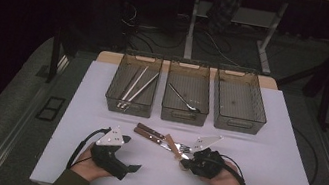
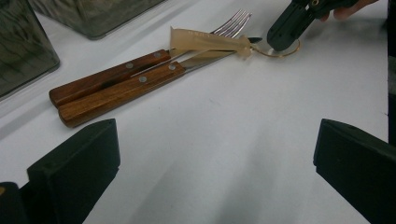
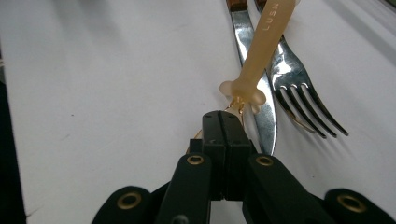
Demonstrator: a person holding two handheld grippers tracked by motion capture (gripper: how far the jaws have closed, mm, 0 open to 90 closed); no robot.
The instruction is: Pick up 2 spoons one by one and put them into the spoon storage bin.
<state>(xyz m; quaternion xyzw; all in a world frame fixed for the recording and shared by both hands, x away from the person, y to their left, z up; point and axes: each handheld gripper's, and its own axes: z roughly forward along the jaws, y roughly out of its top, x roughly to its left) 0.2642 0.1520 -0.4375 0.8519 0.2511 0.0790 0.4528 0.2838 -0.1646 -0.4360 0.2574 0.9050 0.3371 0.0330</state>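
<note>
**Near the table's front edge: gripping the tan tool by its ring end**

At the near middle of the white table (image 1: 268, 155), my right gripper (image 3: 227, 122) has its jaws pressed together on the thin brass-coloured ring at the end of a translucent tan, rubbery, strap-shaped utensil handle (image 3: 266, 44). This handle lies slanted across a steel fork with a wooden handle (image 3: 299, 100) and a steel knife with a wooden handle (image 3: 254, 88), touching both. My left gripper (image 1: 132, 168) rests apart, its jaws wide with bare table between them.

Step in hand, as I judge it: lifting the tan piece clear of the cutlery for sorting. Beyond stand three smoky translucent plastic bins, the left bin (image 1: 114, 92) holding long metal rods, the middle bin (image 1: 167, 108) a slim metal utensil, the right bin (image 1: 249, 122) apparently bare.

Next move calls for a straight lift, since the soft handle may drag the polished, slippery fork tines. The wood is riveted and grained; the table surface is matte.
</note>
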